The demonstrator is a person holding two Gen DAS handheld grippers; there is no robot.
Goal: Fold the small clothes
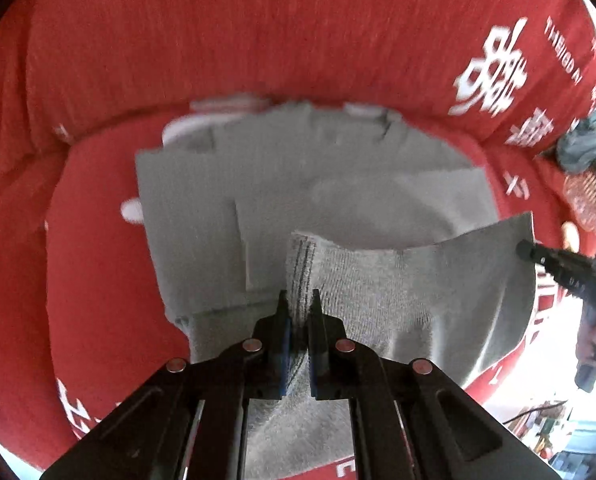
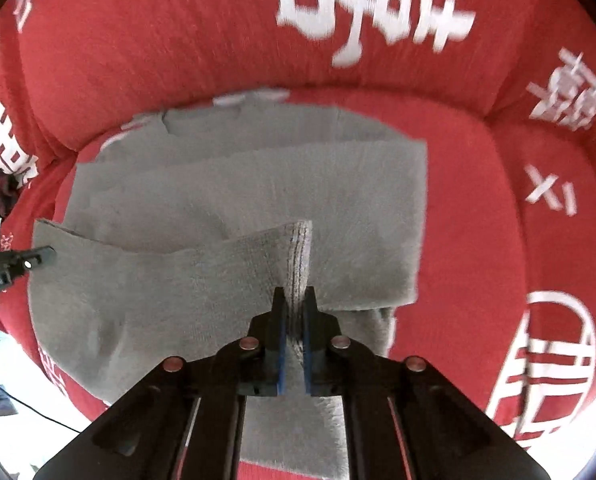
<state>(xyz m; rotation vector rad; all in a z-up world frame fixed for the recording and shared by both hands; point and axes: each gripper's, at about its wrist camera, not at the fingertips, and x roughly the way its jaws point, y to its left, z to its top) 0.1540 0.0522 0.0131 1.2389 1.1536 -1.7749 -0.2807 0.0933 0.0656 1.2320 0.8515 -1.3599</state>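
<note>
We're clamping left gripper (image 1: 300, 300) on grey cloth (image 1: 398, 300) hem, right gripper (image 2: 294, 298) pinching other end at 3 o'clock; red cover (image 1: 258, 40) underneath.

A garment (image 1: 338, 184) lies spread on a cushion (image 1: 98, 280), whose raised back (image 1: 258, 40) stands behind it. The garment's near edge is lifted off the rest and stretched between two tools: the left tool (image 1: 300, 300) clamps one corner, the right tool (image 2: 296, 300) the other. In the left wrist view, a bundle of cloth (image 1: 586, 152) sits at the cushion's far right.
</note>
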